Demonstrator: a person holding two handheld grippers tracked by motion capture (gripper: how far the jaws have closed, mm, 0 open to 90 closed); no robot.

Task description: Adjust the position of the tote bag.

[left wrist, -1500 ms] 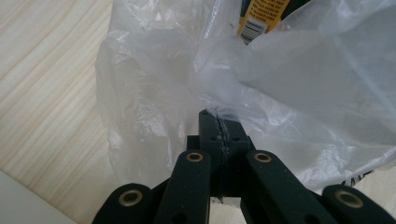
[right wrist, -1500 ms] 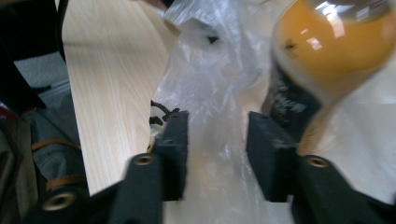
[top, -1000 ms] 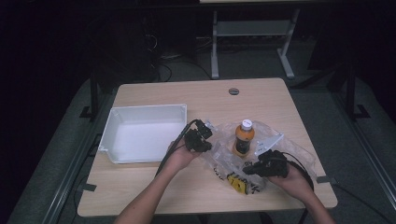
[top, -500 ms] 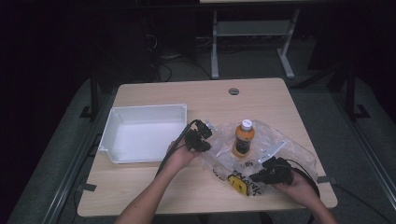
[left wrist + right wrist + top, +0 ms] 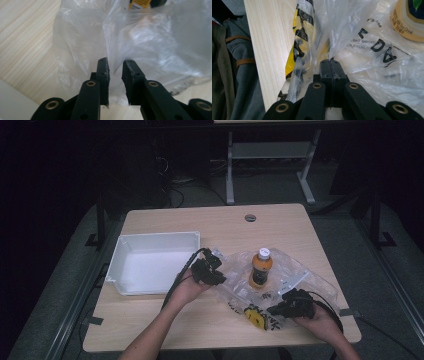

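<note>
- I am watching the bag [image 5: 295, 280], a clear plastic one, lying crumpled on the table [image 5: 280, 227] to the right of the white tray [image 5: 150, 242].
- The bottle [image 5: 261, 268] is standing upright on the bag, roughly between my two grippers.
- My left gripper [image 5: 216, 276] is sitting at the bag's left edge, just beside the tray's right wall.
- In the left gripper view its jaws are standing a little apart, having just been opening; a fold of the bag [image 5: 140, 42] is rising through the gap, with the pads not pressing on it.
- My right gripper [image 5: 276, 310] is sitting at the bag's near right corner, close to the table's front edge, beside a yellow and black printed patch [image 5: 256, 317] on the plastic.
- In the right gripper view its jaws are clenched together, pinching a pleat of the bag [image 5: 352, 30] at their tips.
- That view is also showing black lettering on the plastic, the bottle's base [image 5: 409, 22] at upper right, and a strip of table [image 5: 269, 45] at left with a sleeve [image 5: 234, 75] beyond it.
- Both hands are coming in from the bottom of the high view, the left forearm angling up towards the tray.
</note>
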